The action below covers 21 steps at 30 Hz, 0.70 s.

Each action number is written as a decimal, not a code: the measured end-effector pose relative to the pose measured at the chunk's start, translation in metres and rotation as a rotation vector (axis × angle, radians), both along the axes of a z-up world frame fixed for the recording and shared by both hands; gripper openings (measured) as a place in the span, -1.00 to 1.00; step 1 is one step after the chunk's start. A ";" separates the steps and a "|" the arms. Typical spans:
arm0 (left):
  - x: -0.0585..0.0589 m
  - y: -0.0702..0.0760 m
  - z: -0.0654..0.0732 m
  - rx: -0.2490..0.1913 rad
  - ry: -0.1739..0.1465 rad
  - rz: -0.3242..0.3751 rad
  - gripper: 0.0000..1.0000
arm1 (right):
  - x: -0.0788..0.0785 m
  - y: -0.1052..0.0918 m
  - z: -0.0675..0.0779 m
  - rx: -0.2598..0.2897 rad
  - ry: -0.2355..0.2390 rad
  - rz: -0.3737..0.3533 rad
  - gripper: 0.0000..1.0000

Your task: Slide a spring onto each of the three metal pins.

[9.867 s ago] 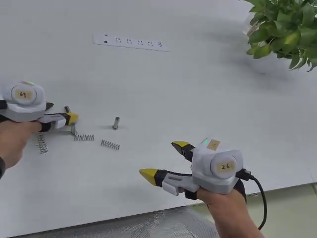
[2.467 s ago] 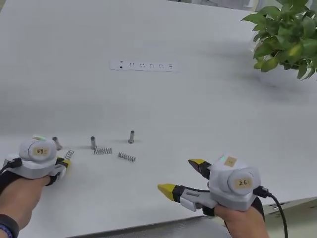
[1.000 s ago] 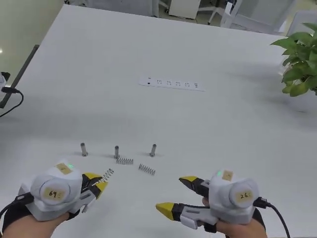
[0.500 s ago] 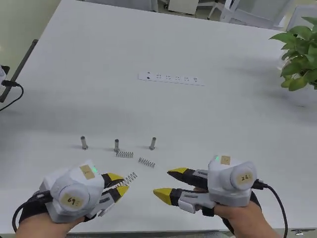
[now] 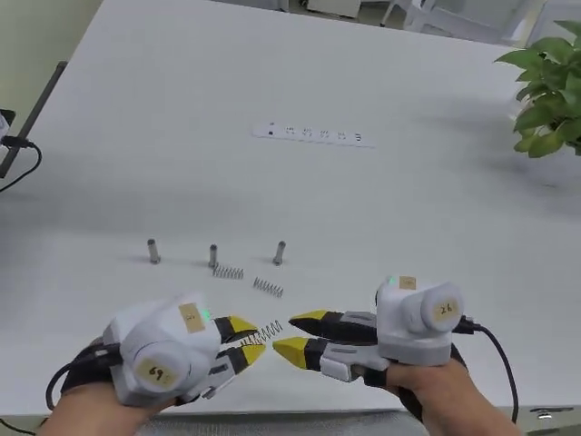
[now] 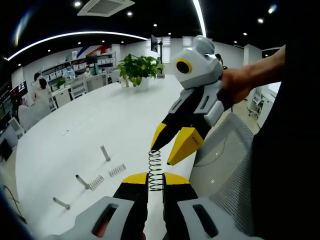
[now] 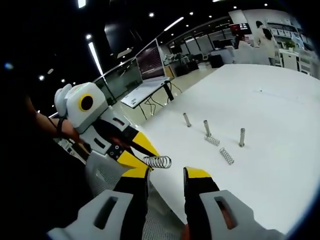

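White benchtop (image 5: 408, 209) up front: the left gripper (image 5: 249, 338) is clamping a spring (image 5: 269, 331) by one end, coil poking out toward the right gripper (image 5: 292, 333), whose jaws are standing apart just beside its free end. Further out, a second spring (image 5: 228, 272) is lying by the middle pin (image 5: 213, 255), a third spring (image 5: 268, 288) near the right pin (image 5: 279, 252); the left pin (image 5: 153, 251) is standing alone. All three pins are standing bare.

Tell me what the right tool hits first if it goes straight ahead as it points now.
Probably the free end of the spring clamped in the left tool, just ahead of the right tool; depth is hard to judge.
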<state>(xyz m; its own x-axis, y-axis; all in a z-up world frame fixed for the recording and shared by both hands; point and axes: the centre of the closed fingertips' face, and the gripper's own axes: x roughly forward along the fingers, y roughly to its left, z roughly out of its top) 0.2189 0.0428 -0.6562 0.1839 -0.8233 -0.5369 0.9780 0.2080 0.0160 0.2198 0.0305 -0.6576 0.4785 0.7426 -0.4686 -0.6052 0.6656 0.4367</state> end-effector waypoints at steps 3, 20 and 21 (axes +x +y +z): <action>-0.002 -0.002 0.002 -0.002 -0.002 -0.020 -0.95 | 0.000 0.004 0.002 0.021 -0.002 0.007 -0.61; -0.003 -0.005 0.000 0.027 -0.029 -0.069 -0.95 | 0.001 0.006 0.014 0.044 -0.011 0.025 -0.78; -0.003 -0.005 0.000 0.026 -0.029 -0.071 -0.95 | 0.001 0.006 0.015 0.043 -0.016 0.027 -0.78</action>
<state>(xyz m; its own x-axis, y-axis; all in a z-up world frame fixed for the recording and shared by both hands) 0.2155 0.0379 -0.6562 0.1410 -0.8205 -0.5540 0.9894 0.1372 0.0487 0.2208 0.0365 -0.6426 0.4654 0.7745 -0.4284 -0.6298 0.6299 0.4546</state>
